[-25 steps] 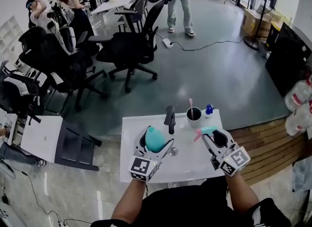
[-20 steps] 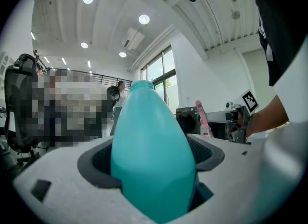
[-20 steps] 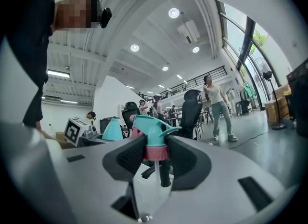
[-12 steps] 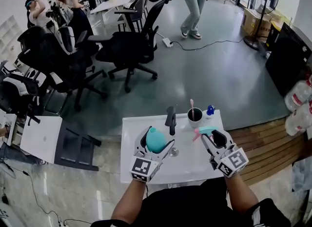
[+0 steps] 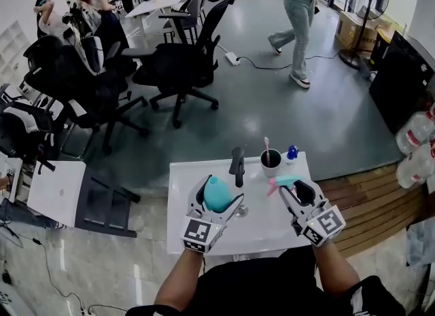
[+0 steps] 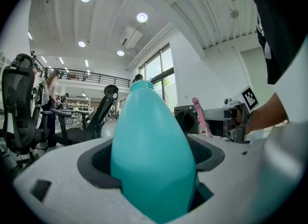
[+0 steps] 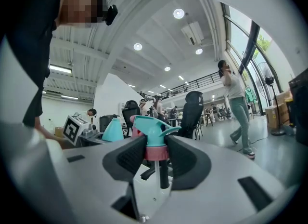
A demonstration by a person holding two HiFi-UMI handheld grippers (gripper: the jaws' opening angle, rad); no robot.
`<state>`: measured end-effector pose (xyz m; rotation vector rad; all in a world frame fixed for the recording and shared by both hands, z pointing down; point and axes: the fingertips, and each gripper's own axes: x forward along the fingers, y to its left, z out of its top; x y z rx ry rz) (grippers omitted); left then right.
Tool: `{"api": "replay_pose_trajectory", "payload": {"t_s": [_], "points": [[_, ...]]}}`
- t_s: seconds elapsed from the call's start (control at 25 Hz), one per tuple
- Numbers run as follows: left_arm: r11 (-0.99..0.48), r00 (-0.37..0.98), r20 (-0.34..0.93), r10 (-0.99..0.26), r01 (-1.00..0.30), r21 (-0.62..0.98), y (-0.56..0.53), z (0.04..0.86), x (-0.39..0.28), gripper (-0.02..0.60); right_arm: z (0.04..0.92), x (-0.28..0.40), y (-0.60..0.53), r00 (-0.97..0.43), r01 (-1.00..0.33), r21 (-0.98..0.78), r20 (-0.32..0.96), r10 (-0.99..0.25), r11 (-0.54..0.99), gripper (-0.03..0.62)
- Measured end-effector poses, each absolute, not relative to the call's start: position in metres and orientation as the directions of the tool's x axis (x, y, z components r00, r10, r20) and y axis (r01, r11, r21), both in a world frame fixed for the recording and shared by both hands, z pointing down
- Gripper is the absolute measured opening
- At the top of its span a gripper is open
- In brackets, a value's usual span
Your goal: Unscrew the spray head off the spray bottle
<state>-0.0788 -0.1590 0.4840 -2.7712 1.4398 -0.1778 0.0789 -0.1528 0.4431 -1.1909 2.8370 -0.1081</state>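
— So, anything different from a second ago?

— Hardly, in the hands. The left tongs (image 5: pixel 219 191) and right tongs (image 5: pixel 293 187) hang where they were, over the white tabletop (image 5: pixel 265 223). Only a passer-by (image 5: pixel 299 15) has walked on across the floor behind.

— And the grips?

— The left tongs are clenched on the teal spray bottle (image 6: pixel 151 155), whose neck is bare. The right tongs are clamped on the pink collar of the spray head (image 7: pixel 151 129), held off to the bottle's right, clear of it.

— So the head is off?

— I'd judge so: the two parts are apart, with nothing joining them. Probably all that's left is to set them down.
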Motion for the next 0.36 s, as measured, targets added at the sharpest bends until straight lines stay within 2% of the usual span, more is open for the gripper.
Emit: {"api": "replay_pose_trajectory", "payload": {"t_s": [0.36], "points": [[-0.578, 0.571, 0.096, -0.815, -0.812, -0.077, -0.1536, 0.481, -0.076, 0.431, 0.4406, 0.0797, -0.1478, -0.701, -0.708, -0.086, -0.033, -0.713, 0.701, 0.15]]}}
